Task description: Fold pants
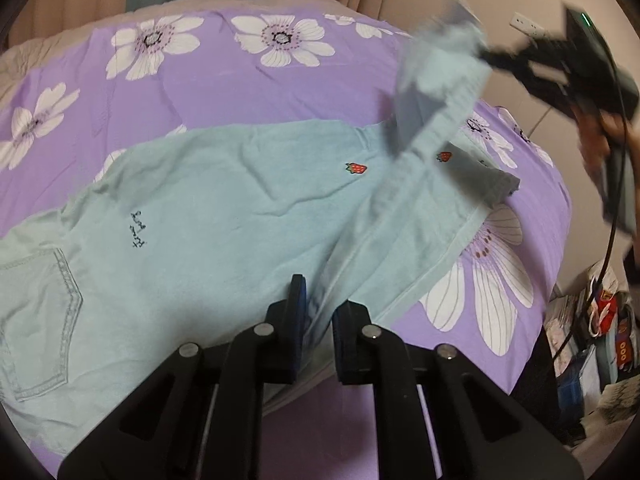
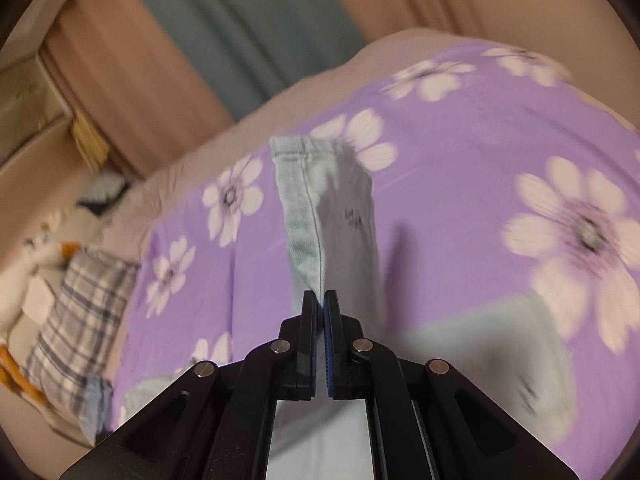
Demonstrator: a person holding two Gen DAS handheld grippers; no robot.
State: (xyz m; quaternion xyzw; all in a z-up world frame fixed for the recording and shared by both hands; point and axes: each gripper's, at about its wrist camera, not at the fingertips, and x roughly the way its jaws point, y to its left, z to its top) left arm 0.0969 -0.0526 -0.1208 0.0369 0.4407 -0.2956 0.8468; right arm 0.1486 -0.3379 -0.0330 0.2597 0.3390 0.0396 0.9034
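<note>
Pale blue pants (image 1: 224,200) lie across bed (image 1: 224,92) on purple floral sheet, long axis running left-right, back pocket (image 1: 36,320) at near left, leg ends at right. Right gripper (image 2: 322,300), jaws closed tight on one leg's hem, lifts that leg clear at far right. Left gripper (image 1: 318,312), jaws narrow, pinches fabric fold at near edge. Plaid pillow (image 2: 80,320) lies far left.

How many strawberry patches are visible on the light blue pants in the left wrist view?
2. One strawberry patch sits on the flat leg of the pants; the second strawberry patch is right of the lifted leg. Others may be hidden under folds.
</note>
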